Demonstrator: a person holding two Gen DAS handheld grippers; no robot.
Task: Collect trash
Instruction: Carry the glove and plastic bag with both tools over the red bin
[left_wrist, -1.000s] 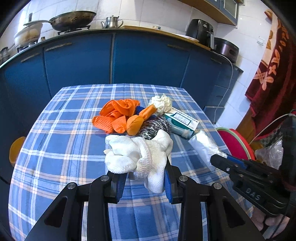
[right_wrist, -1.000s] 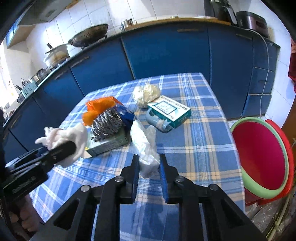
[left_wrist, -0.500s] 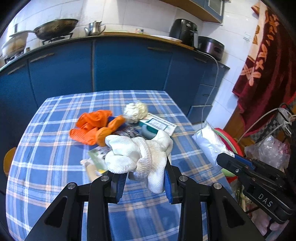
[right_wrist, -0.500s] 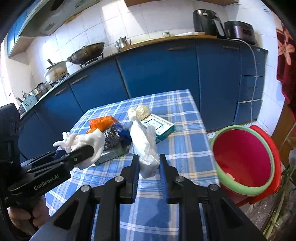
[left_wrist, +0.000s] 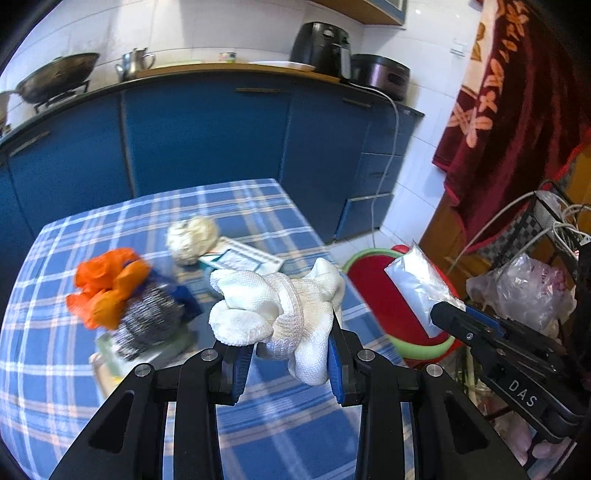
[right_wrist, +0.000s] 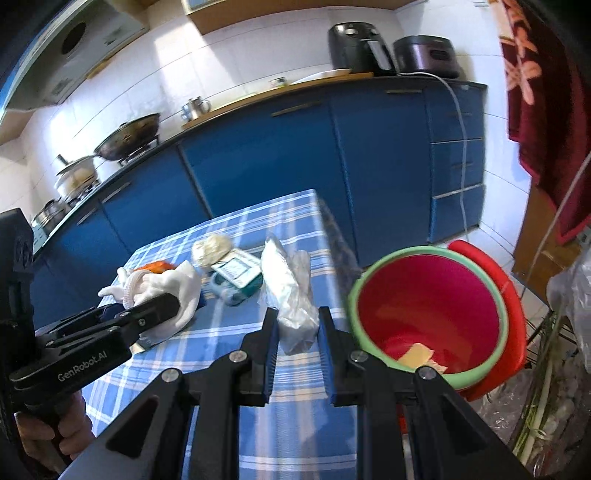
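My left gripper (left_wrist: 288, 363) is shut on a bunched white knitted glove (left_wrist: 280, 310), held above the checked table (left_wrist: 236, 424). My right gripper (right_wrist: 295, 349) is shut on a crumpled clear plastic bag (right_wrist: 290, 295), held near the table's right edge beside a red bin (right_wrist: 428, 306) with a green rim that stands on the floor. Yellowish scraps lie in the bin's bottom. On the table lie an orange glove (left_wrist: 107, 284), a steel scourer (left_wrist: 147, 325), a crumpled paper ball (left_wrist: 192, 238) and a teal and white box (left_wrist: 243, 258). The bag (left_wrist: 417, 284) and bin (left_wrist: 388, 306) also show in the left wrist view.
Blue kitchen cabinets (right_wrist: 295, 155) run behind the table, with a wok, a kettle and appliances on the counter. A dark red patterned cloth (left_wrist: 517, 110) hangs at the right. A wire rack with plastic bags (left_wrist: 528, 288) stands beside the bin. A hand (right_wrist: 51, 435) holds the left gripper.
Both grippers have swung right and risen a little, carrying the glove and the bag away from the pile. The red bin has come into full view beside the table.
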